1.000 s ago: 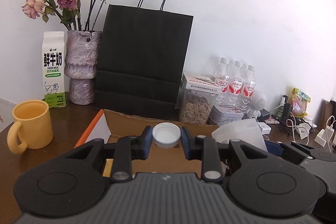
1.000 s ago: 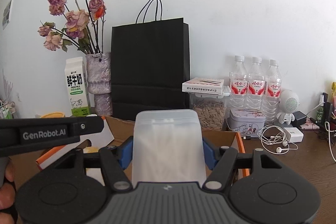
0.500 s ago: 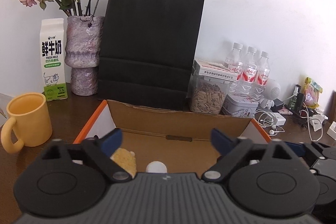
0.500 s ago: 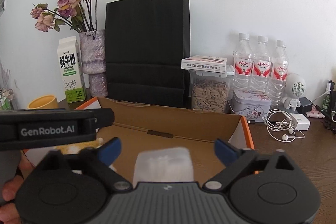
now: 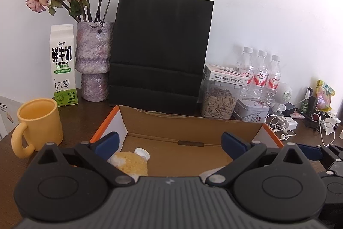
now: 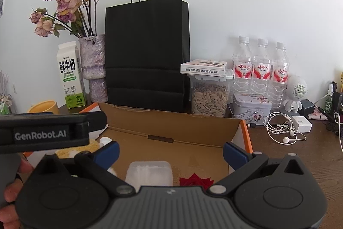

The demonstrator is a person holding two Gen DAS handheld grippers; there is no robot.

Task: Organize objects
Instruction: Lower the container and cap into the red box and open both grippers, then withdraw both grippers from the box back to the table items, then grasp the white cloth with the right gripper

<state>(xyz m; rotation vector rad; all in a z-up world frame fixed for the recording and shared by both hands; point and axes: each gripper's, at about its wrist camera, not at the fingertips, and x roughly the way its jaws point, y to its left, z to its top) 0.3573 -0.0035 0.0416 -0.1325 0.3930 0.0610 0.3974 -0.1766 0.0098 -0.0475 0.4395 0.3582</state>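
Just ahead of and below both grippers sits an open cardboard box (image 5: 193, 121) with orange-edged flaps, its brown floor showing between the blue pads. The left gripper (image 5: 170, 141) has its jaws spread wide after just opening, and nothing is between them; below and slightly left of its gap, a small bottle with a white cap (image 5: 142, 152) and yellow grainy contents lies on the box floor. The right gripper (image 6: 171, 150) also stands wide, its jaws having just parted, and a frosted plastic container (image 6: 149, 173) rests on the box floor below its gap, free of both pads. Just right of that container lies a dark red flower-like piece (image 6: 196, 180), partly hidden by the gripper body. To the left of the right gripper, the other tool's black body crosses the view, with part of a hand (image 6: 12, 192) at the lower left edge. Beyond the box stands a black paper bag (image 5: 160, 48). Left of it are a purple vase (image 5: 93, 61) of dried roses, a milk carton (image 5: 63, 63) and, nearer, a yellow mug (image 5: 38, 123). Right of the bag are a clear jar of seeds (image 5: 218, 100) with a small flat box on top, three water bottles (image 5: 260, 74), a tin (image 5: 250, 111) and tangled white earphones (image 6: 280, 128) on the dark wooden table (image 5: 81, 117).
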